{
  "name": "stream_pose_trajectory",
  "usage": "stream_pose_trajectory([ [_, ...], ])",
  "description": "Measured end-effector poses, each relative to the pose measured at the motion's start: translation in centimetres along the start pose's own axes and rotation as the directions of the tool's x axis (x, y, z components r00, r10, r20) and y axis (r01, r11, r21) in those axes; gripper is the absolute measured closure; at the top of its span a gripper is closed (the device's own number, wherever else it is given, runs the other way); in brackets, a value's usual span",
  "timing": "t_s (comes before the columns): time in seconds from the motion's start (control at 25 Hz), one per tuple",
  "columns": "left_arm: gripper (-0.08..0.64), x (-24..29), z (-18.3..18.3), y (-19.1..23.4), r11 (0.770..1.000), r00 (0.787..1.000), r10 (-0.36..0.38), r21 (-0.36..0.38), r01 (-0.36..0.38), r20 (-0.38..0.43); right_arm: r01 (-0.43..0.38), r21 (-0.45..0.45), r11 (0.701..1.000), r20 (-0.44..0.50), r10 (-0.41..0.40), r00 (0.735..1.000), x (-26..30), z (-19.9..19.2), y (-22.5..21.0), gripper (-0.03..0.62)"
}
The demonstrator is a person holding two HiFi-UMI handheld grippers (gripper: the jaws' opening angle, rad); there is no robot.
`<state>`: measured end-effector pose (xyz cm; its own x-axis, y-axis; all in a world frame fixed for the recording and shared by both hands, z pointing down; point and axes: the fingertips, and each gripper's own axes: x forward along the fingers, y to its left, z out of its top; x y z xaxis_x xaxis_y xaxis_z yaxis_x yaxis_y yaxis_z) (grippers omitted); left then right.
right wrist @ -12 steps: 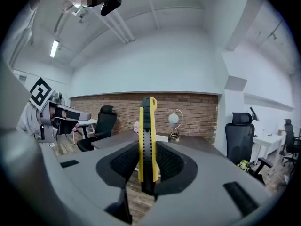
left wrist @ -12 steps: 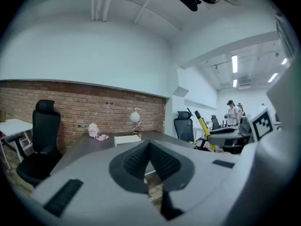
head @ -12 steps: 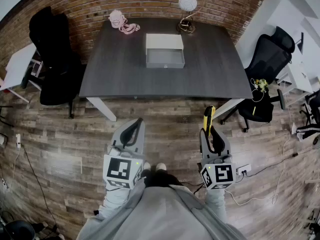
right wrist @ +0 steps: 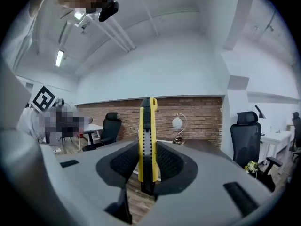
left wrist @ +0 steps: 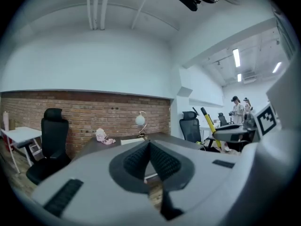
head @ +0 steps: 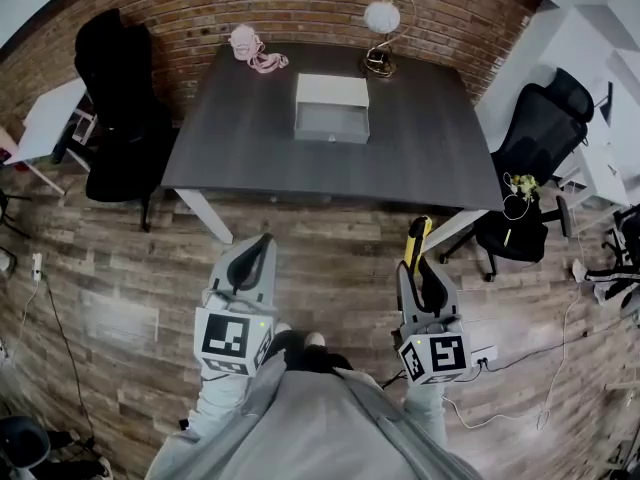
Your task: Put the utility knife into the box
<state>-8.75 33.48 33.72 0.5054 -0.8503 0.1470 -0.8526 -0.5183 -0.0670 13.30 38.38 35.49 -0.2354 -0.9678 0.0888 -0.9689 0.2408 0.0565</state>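
A yellow utility knife (head: 415,240) stands up between the jaws of my right gripper (head: 413,268), which is shut on it; its tip points toward the table. In the right gripper view the knife (right wrist: 147,135) rises upright between the black pads (right wrist: 170,163). My left gripper (head: 262,246) is held over the wooden floor, shut with nothing in it; its pads (left wrist: 162,160) meet at the tip. The white open box (head: 331,108) sits on the dark table (head: 250,138), well ahead of both grippers, and shows small as the box (left wrist: 133,141) in the left gripper view.
A globe lamp (head: 381,18) and a pink object (head: 250,46) sit at the table's far edge by the brick wall. Black office chairs stand at the left (head: 110,98) and right (head: 535,128). A white desk (head: 50,118) is at far left. Cables lie on the floor.
The head view has shifted slightly, so the table sits a little lower in it. Both grippers keep their pose and the knife stays in the right one.
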Motion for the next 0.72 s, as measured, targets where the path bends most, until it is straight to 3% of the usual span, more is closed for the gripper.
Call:
stream_pose_trajectory([
  [0.4, 0.54, 2.9, -1.1, 2.7, 0.999, 0.999, 0.035, -0.029, -0.035, -0.002, -0.016, 0.025, 1.0, -0.005, 0.016, 1.0, 4.7, -0.7, -0.9, 0.465],
  [0.72, 0.54, 11.2, 0.1, 8.3, 1.0, 1.0, 0.014, -0.028, -0.014, -0.001, -0.003, 0.031, 1.0, -0.025, 0.004, 1.0, 13.9, 0.3, -2.7, 0.465],
])
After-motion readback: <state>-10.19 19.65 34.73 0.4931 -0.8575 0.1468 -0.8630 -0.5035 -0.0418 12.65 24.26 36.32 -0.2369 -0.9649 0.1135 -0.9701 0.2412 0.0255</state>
